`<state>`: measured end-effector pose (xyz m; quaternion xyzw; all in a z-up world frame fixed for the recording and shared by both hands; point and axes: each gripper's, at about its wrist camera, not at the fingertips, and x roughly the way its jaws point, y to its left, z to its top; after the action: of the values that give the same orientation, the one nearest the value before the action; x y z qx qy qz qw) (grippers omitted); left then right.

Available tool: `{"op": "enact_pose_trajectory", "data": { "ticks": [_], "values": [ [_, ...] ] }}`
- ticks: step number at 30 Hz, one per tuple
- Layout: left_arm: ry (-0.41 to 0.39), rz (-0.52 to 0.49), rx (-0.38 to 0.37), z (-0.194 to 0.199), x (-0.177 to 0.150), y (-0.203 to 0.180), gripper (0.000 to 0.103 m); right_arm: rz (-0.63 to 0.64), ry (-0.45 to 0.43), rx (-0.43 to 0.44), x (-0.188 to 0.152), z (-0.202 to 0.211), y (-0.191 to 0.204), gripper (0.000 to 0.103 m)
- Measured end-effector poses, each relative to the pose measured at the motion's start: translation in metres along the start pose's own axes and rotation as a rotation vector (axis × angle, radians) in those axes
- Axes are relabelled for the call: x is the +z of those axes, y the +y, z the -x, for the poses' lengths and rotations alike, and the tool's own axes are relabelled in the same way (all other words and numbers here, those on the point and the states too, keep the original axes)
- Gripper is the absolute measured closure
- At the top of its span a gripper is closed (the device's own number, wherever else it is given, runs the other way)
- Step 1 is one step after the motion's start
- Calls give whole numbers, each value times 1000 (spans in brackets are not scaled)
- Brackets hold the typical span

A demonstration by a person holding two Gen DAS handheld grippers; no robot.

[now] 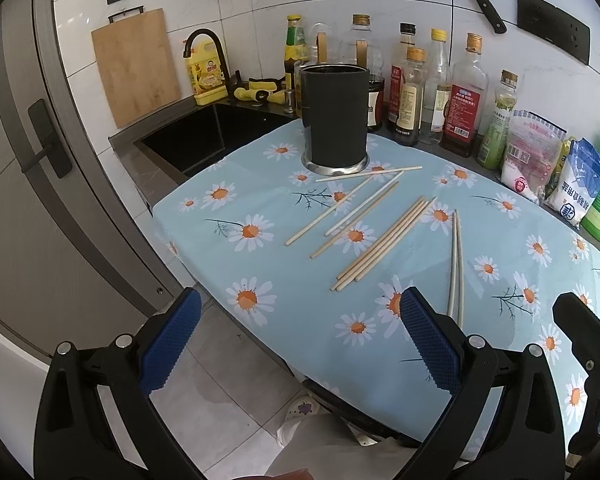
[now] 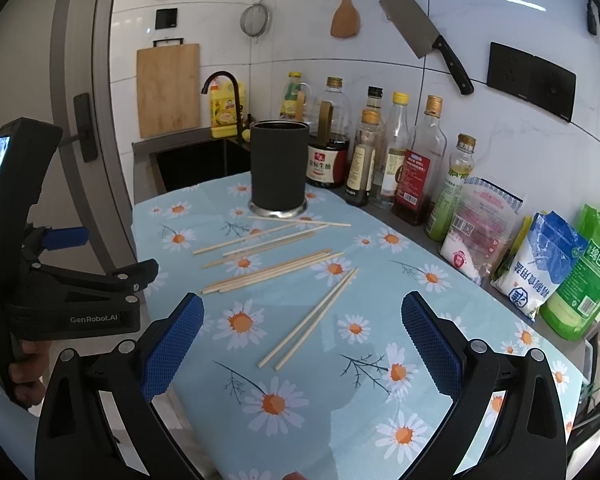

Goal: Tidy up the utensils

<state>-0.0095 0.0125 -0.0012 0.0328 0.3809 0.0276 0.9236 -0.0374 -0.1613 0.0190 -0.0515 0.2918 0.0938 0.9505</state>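
Your worktop [image 2: 452, 364] wears glossy daisy-print cloth. At twelve o'clock stands the matte black cylindrical holder [image 2: 279, 168] on a steel base; wooden chopsticks [image 2: 272, 272] lie scattered just before it — one pair [image 2: 308, 318] apart, nearest you. "GenRobot.AI" marks your left tongs [image 1: 300, 340]. Both left and right tongs [image 2: 302, 340] gape wide, empty.

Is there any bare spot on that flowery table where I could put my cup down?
Yes: the near end of the tablecloth, between the right gripper and the closest chopstick pair, is bare. So is the left strip toward the sink. The middle is crowded with chopsticks below the black holder.
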Motion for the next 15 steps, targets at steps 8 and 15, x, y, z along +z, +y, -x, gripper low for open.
{"op": "enact_pose_trajectory", "data": {
  "ticks": [8, 15],
  "values": [
    [4, -1, -3, -1, 0, -1, 6, 7, -1, -17, 1, 2, 2, 8],
    [18, -14, -14, -7, 4, 0, 6, -3, 16, -30, 3, -1, 2, 8]
  ]
}}
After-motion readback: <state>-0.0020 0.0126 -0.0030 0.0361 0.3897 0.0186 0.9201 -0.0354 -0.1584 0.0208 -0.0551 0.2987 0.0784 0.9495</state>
